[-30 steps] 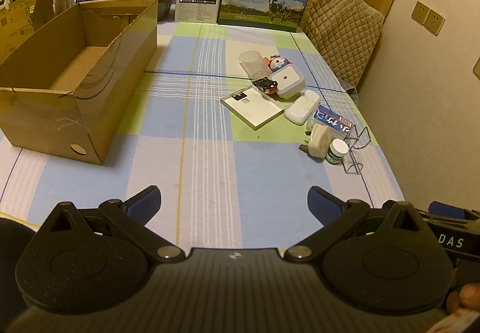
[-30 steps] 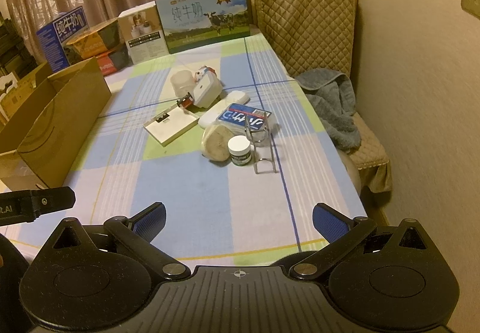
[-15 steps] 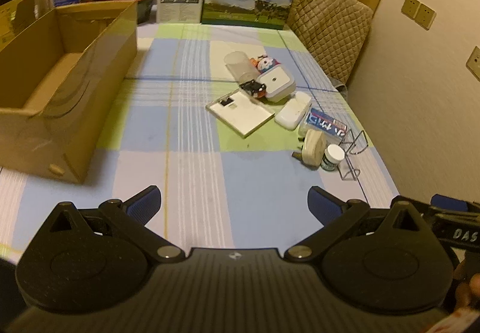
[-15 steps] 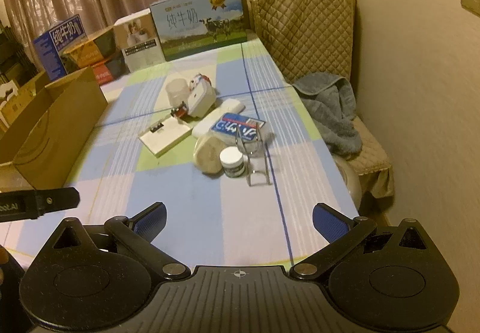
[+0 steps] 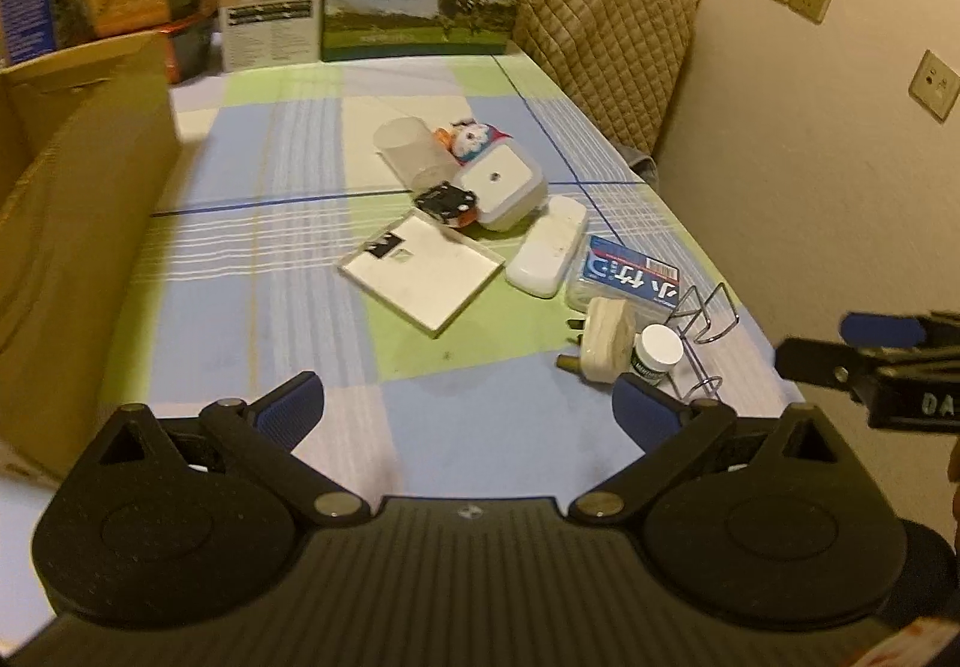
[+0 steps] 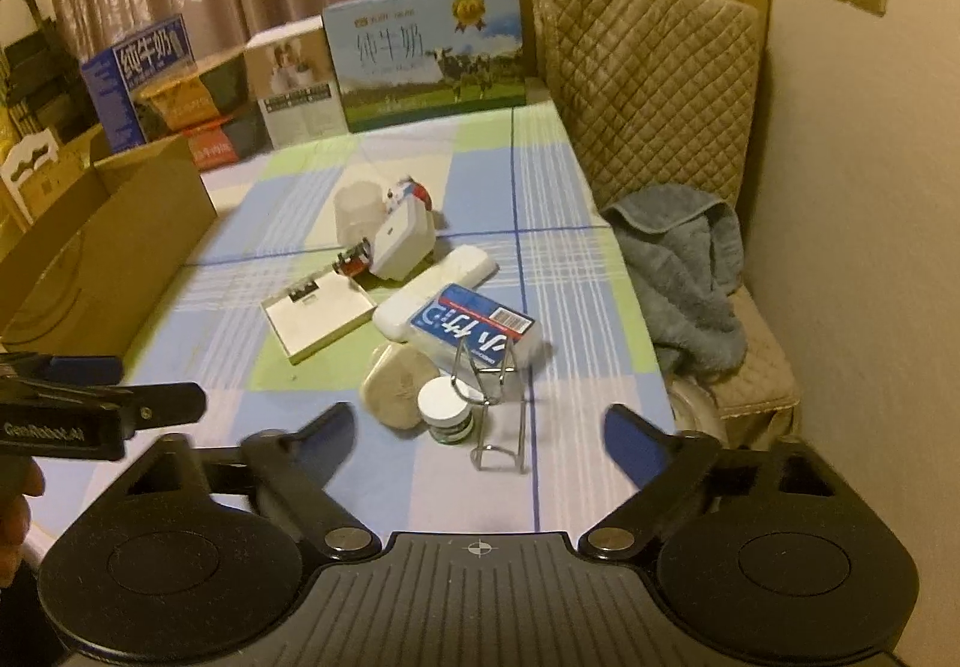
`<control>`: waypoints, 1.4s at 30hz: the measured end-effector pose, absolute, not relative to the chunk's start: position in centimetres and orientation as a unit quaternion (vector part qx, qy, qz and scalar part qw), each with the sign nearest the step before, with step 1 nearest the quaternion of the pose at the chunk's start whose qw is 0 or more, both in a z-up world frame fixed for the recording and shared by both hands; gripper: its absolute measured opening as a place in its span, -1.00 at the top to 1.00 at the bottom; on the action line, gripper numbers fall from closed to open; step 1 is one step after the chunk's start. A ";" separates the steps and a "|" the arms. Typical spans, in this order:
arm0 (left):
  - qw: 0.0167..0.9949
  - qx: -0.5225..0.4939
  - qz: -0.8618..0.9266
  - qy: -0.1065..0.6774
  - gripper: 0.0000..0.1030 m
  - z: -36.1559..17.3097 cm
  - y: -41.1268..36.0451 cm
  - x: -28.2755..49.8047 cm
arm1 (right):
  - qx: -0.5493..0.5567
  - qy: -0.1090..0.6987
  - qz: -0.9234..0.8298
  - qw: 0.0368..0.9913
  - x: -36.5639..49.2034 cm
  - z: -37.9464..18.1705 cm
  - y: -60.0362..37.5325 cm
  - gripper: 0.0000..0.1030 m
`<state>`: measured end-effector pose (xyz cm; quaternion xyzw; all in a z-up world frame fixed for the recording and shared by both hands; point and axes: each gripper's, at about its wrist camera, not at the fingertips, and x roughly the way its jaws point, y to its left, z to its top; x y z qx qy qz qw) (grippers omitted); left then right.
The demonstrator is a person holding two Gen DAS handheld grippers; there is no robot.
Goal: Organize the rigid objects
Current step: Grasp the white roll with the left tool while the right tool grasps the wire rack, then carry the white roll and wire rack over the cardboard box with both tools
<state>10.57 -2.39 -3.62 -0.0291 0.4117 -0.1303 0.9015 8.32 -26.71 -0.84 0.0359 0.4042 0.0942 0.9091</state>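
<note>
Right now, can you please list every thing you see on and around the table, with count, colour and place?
Cardboard box: 1, brown, open, left side of the table.
Milk carton: 1, blue and green, far end.
Flat white box: 1, middle.
Square white container: 1, behind the flat box.
Translucent cup: 1, lying down, far side of the pile.
Small toy: 1, white, orange and blue, beside the cup.
Long white case: 1, right of the flat box.
Blue-labelled box: 1, near the right edge.
Plug adapter: 1, cream, near side.
Small jar: 1, white lid, beside the adapter.
Wire rack: 1, metal, beside the jar.
Chair: 1, quilted beige, right.
Towel: 1, grey, on the chair.
Left gripper: closing, nothing between.
Right gripper: closing, nothing gripped.
</note>
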 end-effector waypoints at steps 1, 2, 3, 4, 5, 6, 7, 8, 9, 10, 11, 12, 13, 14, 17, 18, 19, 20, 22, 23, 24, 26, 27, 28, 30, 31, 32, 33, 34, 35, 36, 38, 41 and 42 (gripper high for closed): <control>0.900 -0.027 -0.136 0.413 -0.82 -4.0 -2.8 11.0 | 0.033 0.408 0.096 0.908 8.9 -1.2 -26.7 -0.56; 0.898 -0.024 -0.142 0.416 -0.80 -4.3 -3.1 11.5 | 0.034 0.412 0.099 0.905 9.5 -1.5 -26.7 -0.50; 0.897 -0.022 -0.148 0.417 -0.79 -4.6 -3.5 11.9 | 0.036 0.418 0.102 0.902 10.1 -1.8 -26.6 -0.46; 0.896 -0.021 -0.153 0.417 -0.78 -4.9 -3.8 12.1 | 0.037 0.427 0.105 0.897 10.8 -2.3 -26.5 -0.38; 0.894 -0.020 -0.157 0.419 -0.74 -5.2 -4.1 12.4 | 0.036 0.434 0.107 0.894 11.5 -2.6 -26.4 -0.28; 0.893 -0.021 -0.161 0.421 -0.72 -5.5 -4.3 12.7 | 0.034 0.440 0.108 0.891 12.0 -2.9 -26.3 -0.25; 0.892 -0.021 -0.164 0.421 -0.71 -5.8 -4.5 13.0 | 0.034 0.446 0.109 0.888 12.6 -3.2 -26.2 -0.20; 0.891 -0.022 -0.166 0.421 -0.69 -6.0 -4.6 13.3 | 0.035 0.449 0.110 0.886 13.1 -3.4 -26.2 -0.14; 0.891 -0.022 -0.169 0.422 -0.65 -6.3 -4.8 13.6 | 0.036 0.453 0.110 0.884 13.6 -3.6 -26.1 -0.11; 0.889 -0.023 -0.172 0.423 -0.63 -6.5 -5.0 13.9 | 0.034 0.455 0.107 0.883 14.1 -3.8 -26.0 -0.05; 0.888 -0.023 -0.176 0.424 -0.59 -6.7 -5.1 14.1 | 0.031 0.459 0.104 0.882 14.5 -4.1 -26.0 0.03; 0.887 -0.023 -0.181 0.425 -0.57 -6.9 -5.3 14.3 | 0.031 0.465 0.103 0.879 14.9 -4.4 -25.9 0.08; 0.885 -0.023 -0.187 0.425 -0.56 -7.1 -5.4 14.5 | 0.033 0.471 0.106 0.875 15.2 -4.7 -26.0 0.19; 0.883 -0.022 -0.196 0.425 -0.52 -7.2 -5.6 14.6 | 0.035 0.475 0.107 0.873 15.5 -4.8 -26.0 0.38; 0.879 -0.017 -0.221 0.423 -0.39 -7.6 -6.4 15.2 | 0.038 0.475 0.107 0.872 15.7 -4.9 -26.0 0.52; 0.878 -0.013 -0.228 0.421 -0.32 -7.7 -6.7 15.4 | 0.041 0.474 0.108 0.873 15.7 -4.9 -26.1 0.52; 0.877 -0.007 -0.234 0.420 -0.29 -7.8 -7.1 15.6 | 0.043 0.472 0.109 0.874 15.7 -4.9 -26.1 0.52; 0.876 0.000 -0.239 0.419 -0.22 -8.0 -7.5 15.8 | 0.045 0.471 0.109 0.874 15.6 -4.8 -26.2 0.52; 0.873 0.013 -0.252 0.416 -0.08 -8.4 -8.3 16.3 | 0.051 0.469 0.109 0.875 15.7 -4.8 -26.3 0.52; 0.871 0.018 -0.260 0.417 0.02 -8.6 -8.6 16.5 | 0.052 0.469 0.109 0.875 15.6 -4.8 -26.4 0.52; 0.868 0.022 -0.266 0.419 0.07 -8.8 -9.0 16.7 | 0.053 0.469 0.109 0.875 15.7 -4.8 -26.4 0.52; 0.862 0.024 -0.280 0.423 0.22 -9.2 -9.5 17.1 | 0.054 0.470 0.109 0.874 15.7 -4.8 -26.4 0.53; 0.858 0.026 -0.284 0.428 0.38 -9.5 -9.8 17.4 | 0.055 0.470 0.109 0.874 15.7 -4.8 -26.4 0.53; 0.857 0.029 -0.283 0.430 0.42 -9.7 -10.0 17.5 | 0.056 0.469 0.108 0.874 15.7 -4.8 -26.4 0.53; 0.855 0.024 -0.290 0.429 0.57 -9.8 -10.1 17.5 | 0.057 0.469 0.108 0.875 15.7 -4.8 -26.4 0.53; 0.855 0.021 -0.290 0.431 0.58 -9.7 -10.1 17.5 | 0.057 0.468 0.108 0.875 15.6 -4.7 -26.4 0.53; 0.854 0.019 -0.290 0.432 0.62 -9.7 -10.0 17.3 | 0.057 0.467 0.108 0.876 15.6 -4.7 -26.4 0.53; 0.854 0.015 -0.290 0.432 0.65 -9.6 -9.9 17.2 | 0.057 0.465 0.108 0.877 15.5 -4.6 -26.4 0.53; 0.854 0.015 -0.288 0.433 0.65 -9.5 -9.7 17.0 | 0.057 0.463 0.109 0.878 15.4 -4.5 -26.4 0.53; 0.855 0.015 -0.284 0.434 0.67 -9.4 -9.4 16.8 | 0.056 0.461 0.108 0.879 15.3 -4.4 -26.3 0.53; 0.855 0.012 -0.281 0.436 0.67 -9.2 -9.0 16.6 | 0.054 0.459 0.107 0.880 15.2 -4.3 -26.3 0.53; 0.856 0.005 -0.273 0.439 0.68 -8.9 -8.0 16.2 | 0.051 0.455 0.106 0.883 15.0 -4.0 -26.1 0.53; 0.861 0.002 -0.258 0.439 0.68 -8.1 -6.5 15.6 | 0.052 0.450 0.107 0.885 14.5 -3.4 -26.0 0.53; 0.863 0.001 -0.253 0.437 0.68 -7.8 -6.0 15.5 | 0.052 0.447 0.106 0.887 14.4 -3.1 -25.9 0.53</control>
